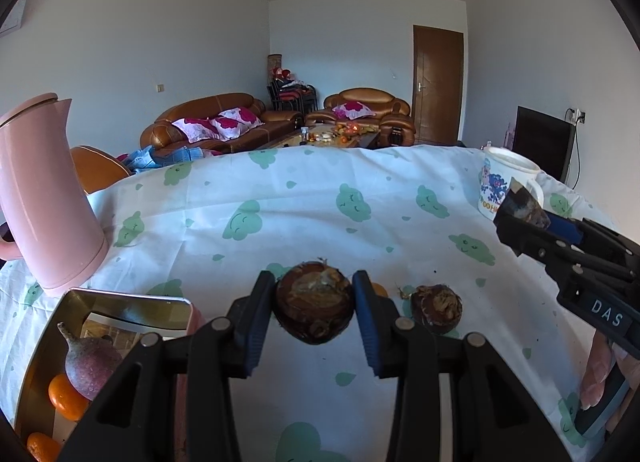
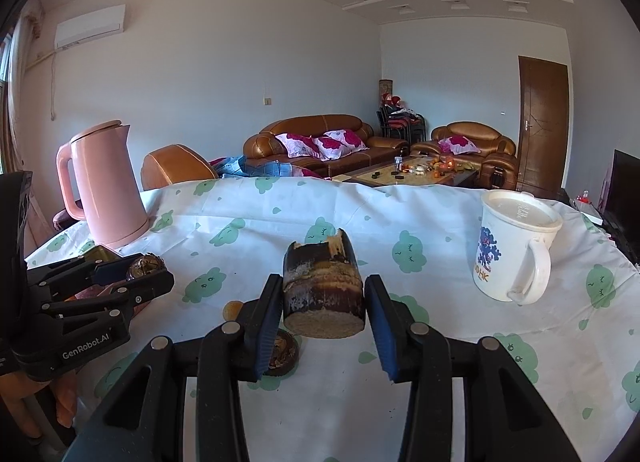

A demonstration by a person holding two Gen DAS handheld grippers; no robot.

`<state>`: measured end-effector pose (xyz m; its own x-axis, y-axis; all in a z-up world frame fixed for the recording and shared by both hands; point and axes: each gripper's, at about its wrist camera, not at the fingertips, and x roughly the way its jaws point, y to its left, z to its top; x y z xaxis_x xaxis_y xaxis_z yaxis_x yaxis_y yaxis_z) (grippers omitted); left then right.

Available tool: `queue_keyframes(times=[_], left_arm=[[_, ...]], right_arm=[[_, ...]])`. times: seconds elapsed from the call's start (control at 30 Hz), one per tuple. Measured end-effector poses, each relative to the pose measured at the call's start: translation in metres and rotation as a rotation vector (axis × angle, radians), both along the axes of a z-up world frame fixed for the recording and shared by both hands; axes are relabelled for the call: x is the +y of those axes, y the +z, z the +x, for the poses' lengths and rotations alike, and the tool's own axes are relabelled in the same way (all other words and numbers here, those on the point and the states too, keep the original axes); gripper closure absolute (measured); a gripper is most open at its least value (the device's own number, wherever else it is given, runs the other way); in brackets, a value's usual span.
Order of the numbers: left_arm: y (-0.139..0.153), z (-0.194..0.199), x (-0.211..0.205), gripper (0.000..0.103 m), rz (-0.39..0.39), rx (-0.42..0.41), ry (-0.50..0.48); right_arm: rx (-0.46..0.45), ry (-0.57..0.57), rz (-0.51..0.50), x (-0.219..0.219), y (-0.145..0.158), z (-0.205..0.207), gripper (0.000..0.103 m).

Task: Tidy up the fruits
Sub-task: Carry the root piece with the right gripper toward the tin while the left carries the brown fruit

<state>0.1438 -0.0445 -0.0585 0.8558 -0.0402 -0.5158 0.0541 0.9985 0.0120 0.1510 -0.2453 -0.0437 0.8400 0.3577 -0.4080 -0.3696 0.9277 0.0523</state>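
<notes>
Currently: metal tin point(image 1: 48, 346) at near left holds a reddish fruit point(image 1: 90, 366) and two oranges point(image 1: 66, 398). Your left gripper point(image 1: 314, 312) has its jaws clamped on a dark round fruit point(image 1: 314, 306), your right gripper point(image 2: 324, 304) on a cut sugarcane piece point(image 2: 324, 294), both above the table point(image 1: 304, 218). Left to sort: another dark fruit point(image 1: 436, 308) and a small orange point(image 2: 232, 309), loose on the cloth.

We list three readable markings. "DAS" in pale letters on the black body of the right gripper point(image 1: 520, 218), left wrist view. "GenRobot.AI" in white on the black body of the left gripper point(image 2: 146, 268), right wrist view. Orange letters "OHK", partly cut off, on the white mug point(image 2: 516, 246).
</notes>
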Motion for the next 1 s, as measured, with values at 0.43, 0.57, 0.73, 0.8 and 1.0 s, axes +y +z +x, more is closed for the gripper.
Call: queue_keyframes(times=[0.43,0.57,0.73,0.8,1.0], left_arm=[[0.005,-0.009,-0.003,0.062,0.033,-0.059,0.012],[0.006,-0.012,-0.004,0.062,0.038,-0.077,0.019],[0.008,-0.016,-0.005,0.062,0.049,-0.098,0.024],[0.008,-0.018,-0.006,0.061,0.054,-0.109,0.027],[0.010,-0.022,-0.007,0.061,0.064,-0.132,0.035]], right_arm=[[-0.048,-0.011,0.005,-0.002,0.004,-0.012,0.059],[-0.062,-0.012,0.006,-0.002,0.004,-0.015,0.059],[-0.077,-0.012,0.005,-0.002,0.005,-0.019,0.059],[-0.084,-0.012,0.004,-0.001,0.005,-0.021,0.059],[-0.104,-0.012,0.005,0.000,0.007,-0.027,0.059]])
